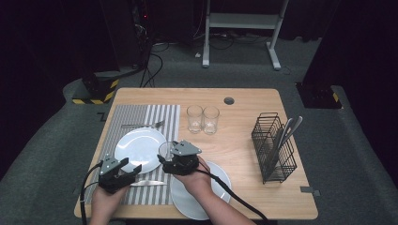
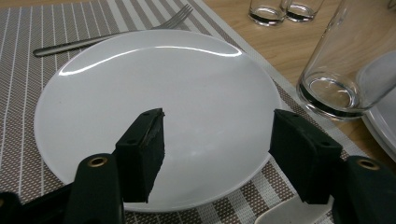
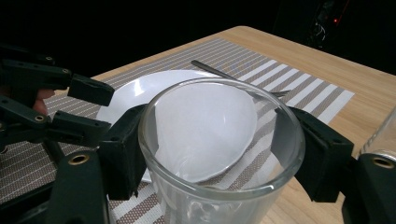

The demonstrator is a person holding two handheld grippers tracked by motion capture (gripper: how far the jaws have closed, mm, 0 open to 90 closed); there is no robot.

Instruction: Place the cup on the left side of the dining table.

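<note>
**Right gripper pinching a glass beside the plate on the placemat**

The right gripper is pinching a clear glass; its black fingers are pressing on both sides of the glass wall just below the rim. The glass is sitting upright, at the right edge of the striped placemat, just beside the white plate lying on it. In the high view the right gripper is sitting between that plate and a second white plate at the near edge of the desk; the right hand is lying over that second plate. Whether the glass base is touching the desk or lifted, cannot tell.

The left gripper is hovering over the near rim of the plate on the placemat, its fingers spread wide with nothing between them. In the high view the left gripper is sitting left of the right one, close by it.

A fork is lying on the placemat beyond the plate; a knife is lying on the placemat near the left gripper. Two more glasses are standing side by side farther back on the desk. A black wire rack holding cutlery is standing well apart at the right.
</note>
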